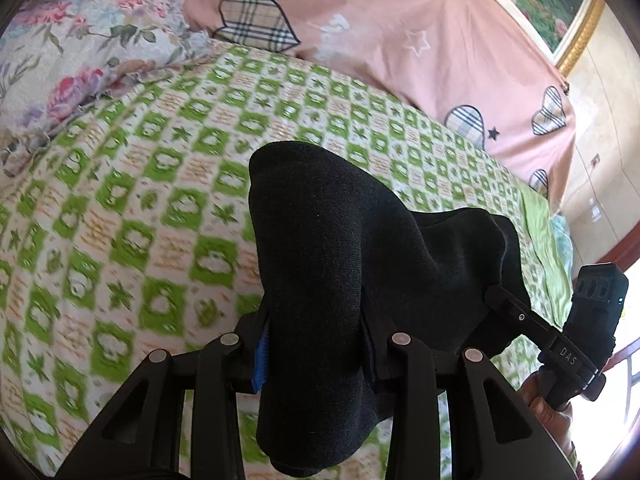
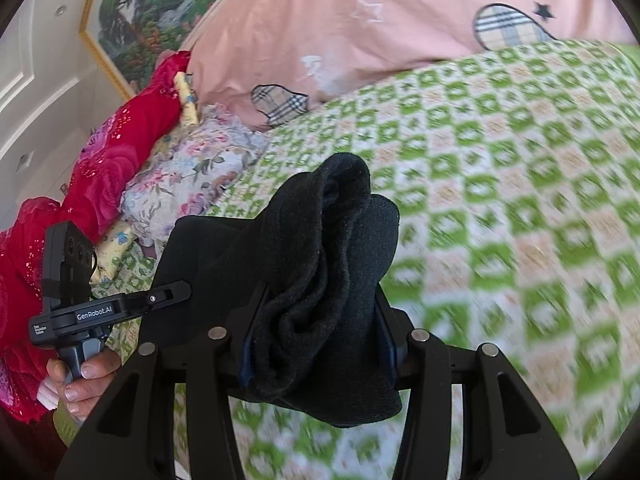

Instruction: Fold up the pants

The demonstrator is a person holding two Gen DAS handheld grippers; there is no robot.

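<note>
The black knit pants point(image 1: 340, 248) hang bunched between my two grippers above the green-checked bed cover point(image 1: 132, 216). My left gripper point(image 1: 316, 352) is shut on one thick fold of the pants, which drapes over and below its fingers. In the right wrist view the pants point(image 2: 320, 280) are bunched in rolls, and my right gripper point(image 2: 316, 352) is shut on that bundle. The right gripper point(image 1: 516, 312) shows at the far right of the left wrist view, its tip buried in the cloth. The left gripper point(image 2: 176, 292) appears at the left of the right wrist view, held by a hand point(image 2: 80, 380).
A pink quilt with plaid hearts point(image 1: 400, 40) lies along the far side of the bed. A floral pillow point(image 1: 72, 60) and a red rose-print blanket point(image 2: 120, 152) sit at one end. A framed landscape picture point(image 2: 140, 20) hangs on the wall behind.
</note>
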